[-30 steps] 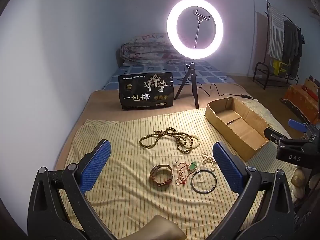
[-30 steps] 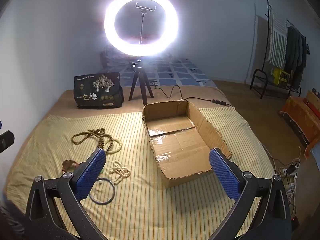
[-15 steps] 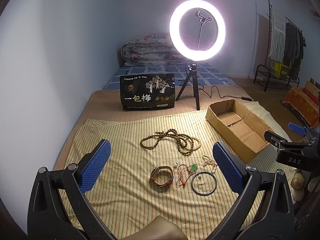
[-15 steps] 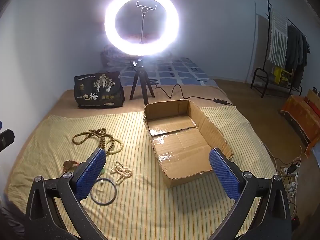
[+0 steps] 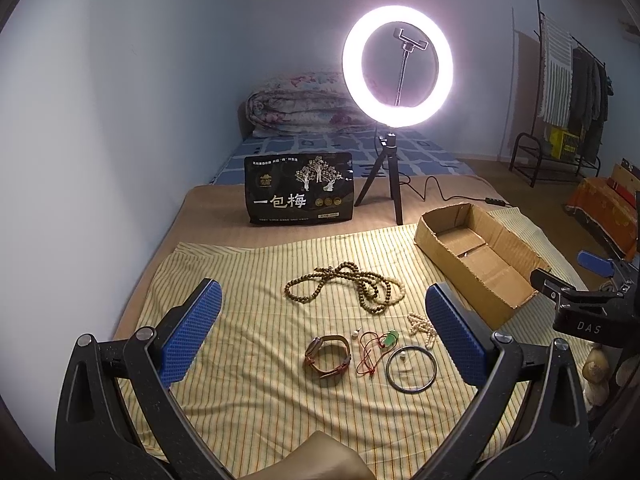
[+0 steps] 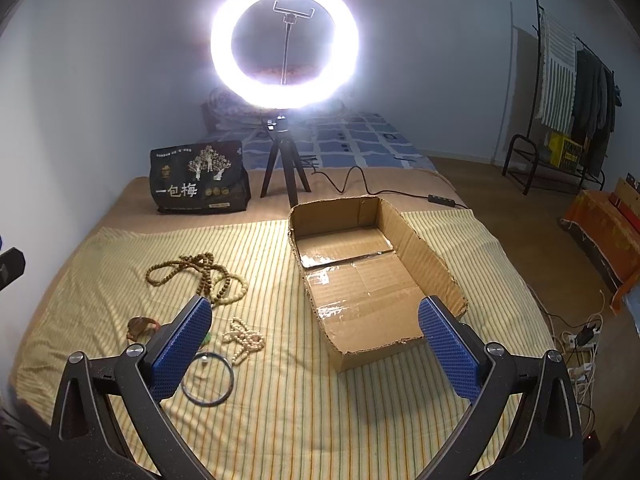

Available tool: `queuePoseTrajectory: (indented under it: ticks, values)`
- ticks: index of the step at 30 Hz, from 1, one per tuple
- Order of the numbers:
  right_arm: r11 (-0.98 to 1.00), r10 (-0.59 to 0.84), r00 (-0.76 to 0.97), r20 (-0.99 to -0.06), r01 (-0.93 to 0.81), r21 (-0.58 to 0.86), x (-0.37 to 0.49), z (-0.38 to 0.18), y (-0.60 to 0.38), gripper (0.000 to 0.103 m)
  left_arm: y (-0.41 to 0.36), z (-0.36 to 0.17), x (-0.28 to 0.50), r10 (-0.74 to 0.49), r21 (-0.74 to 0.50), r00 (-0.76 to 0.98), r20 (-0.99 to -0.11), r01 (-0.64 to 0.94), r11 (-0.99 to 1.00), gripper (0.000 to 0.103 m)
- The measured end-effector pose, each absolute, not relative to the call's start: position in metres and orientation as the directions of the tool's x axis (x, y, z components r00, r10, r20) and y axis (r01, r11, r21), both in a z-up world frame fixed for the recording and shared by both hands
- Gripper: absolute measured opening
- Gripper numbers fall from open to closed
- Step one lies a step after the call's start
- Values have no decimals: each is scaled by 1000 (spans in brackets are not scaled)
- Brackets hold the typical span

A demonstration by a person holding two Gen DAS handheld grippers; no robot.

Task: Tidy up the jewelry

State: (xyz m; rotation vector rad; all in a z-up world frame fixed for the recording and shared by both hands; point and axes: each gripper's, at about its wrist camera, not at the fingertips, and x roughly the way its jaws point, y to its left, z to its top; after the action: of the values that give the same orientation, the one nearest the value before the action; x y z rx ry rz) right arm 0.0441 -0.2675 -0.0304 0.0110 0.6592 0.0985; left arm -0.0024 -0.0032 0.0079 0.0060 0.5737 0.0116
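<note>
left hand-held gripper [image 5: 320, 334]: fingers wide apart, nothing between them, hovering over the near edge of the cloth. It's crept forward a little over the last second, and the jewelry sits a touch lower in its view now.
right hand-held gripper [image 6: 314, 342]: also spread wide and empty, hanging just in front of the box's near end. Barely shifted from a second ago.
cloth [image 5: 248, 364]: yellow striped sheet laid over the bed, and everything sits on it.
bangle [image 5: 411, 368]: dark ring lying flat, nearest piece, with a tiny pearl-ish bead inside it.
watch [image 5: 328, 356]: brown strap, curled up, just left of the bangle.
red cord [image 5: 370, 350]: thin string with a green pendant, between the watch and the bangle.
pearl strand [image 6: 244, 338]: small pale heap just beyond the bangle, on the box side.
bead necklace [image 5: 348, 286]: long brown loops, farther back, well apart from the small stuff.
box [image 6: 372, 276]: open cardboard, empty inside, to the right of all the jewelry.
ring light [image 6: 285, 42]: on a tripod behind the box, with a black bag beside it.
what changed: honestly just a small drift of both grippers. Nothing has been touched and no piece has moved.
my read: sorting hasn't really started. Every piece is still on the cloth, and I'd guess the box is where it goes.
</note>
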Motion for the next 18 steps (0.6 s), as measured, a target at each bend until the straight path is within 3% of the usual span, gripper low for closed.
queuePoseTrajectory:
  ticks: [18]
  values:
    - [995, 99, 782, -615, -94, 40, 43, -32, -266, 103, -1, 8, -3, 17, 14, 842, -540, -11, 1000, 103]
